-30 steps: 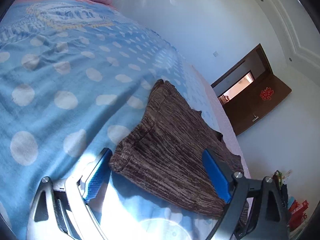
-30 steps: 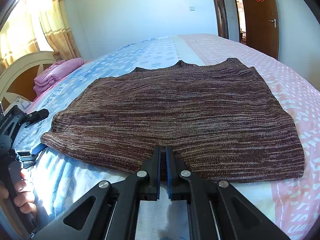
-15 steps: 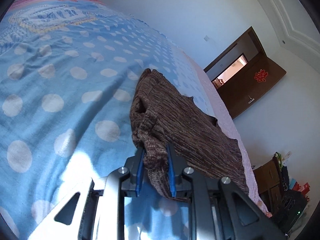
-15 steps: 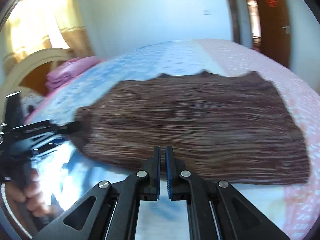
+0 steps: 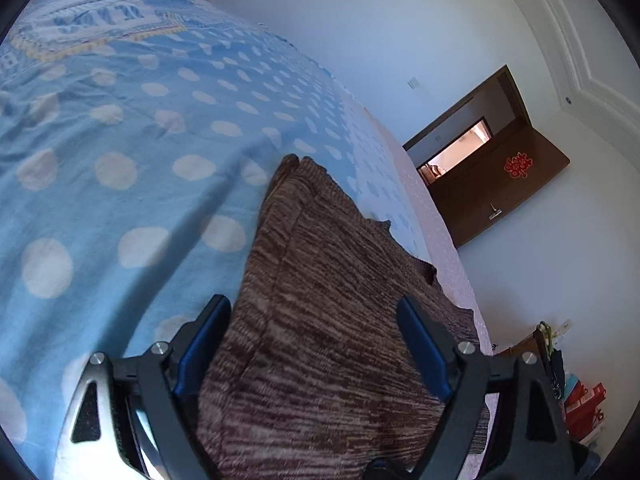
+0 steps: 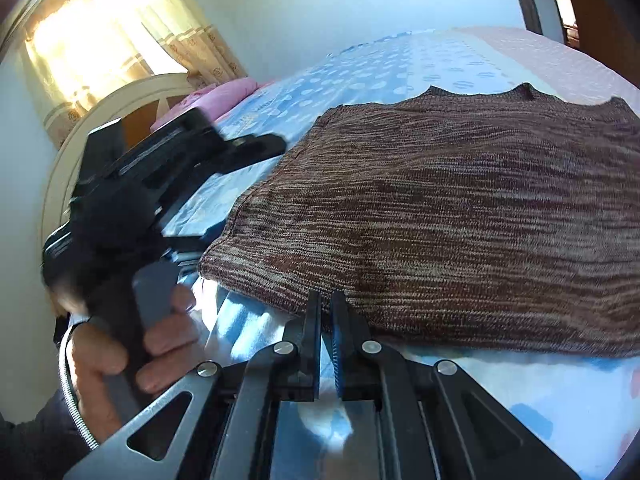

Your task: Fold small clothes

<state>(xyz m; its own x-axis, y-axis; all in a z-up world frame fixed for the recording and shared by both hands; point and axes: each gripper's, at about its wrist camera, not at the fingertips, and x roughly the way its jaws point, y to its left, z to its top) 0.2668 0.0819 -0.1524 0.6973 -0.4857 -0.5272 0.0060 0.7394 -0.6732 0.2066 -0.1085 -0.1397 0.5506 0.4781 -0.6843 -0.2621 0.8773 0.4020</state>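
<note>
A brown marled knit sweater lies flat on the bed, its neckline at the far end in the right wrist view. My left gripper hovers over the sweater's near side edge. Its jaws are opening wide, with the cloth between the blue pads and neither pad pressing on it. My right gripper is shut with nothing in it, its tips right at the sweater's hem near the left corner. A hand holds the left tool's handle at the left of the right wrist view.
The bed has a blue polka-dot sheet that turns pink toward the far side. Folded pink bedding lies by the headboard. A brown door stands open, and bags and boxes sit on the floor beside the bed.
The left jaws pinched the sweater's side edge and bunched it, then let go and stand wide over it. The right gripper, still shut, slid left along the hem.
</note>
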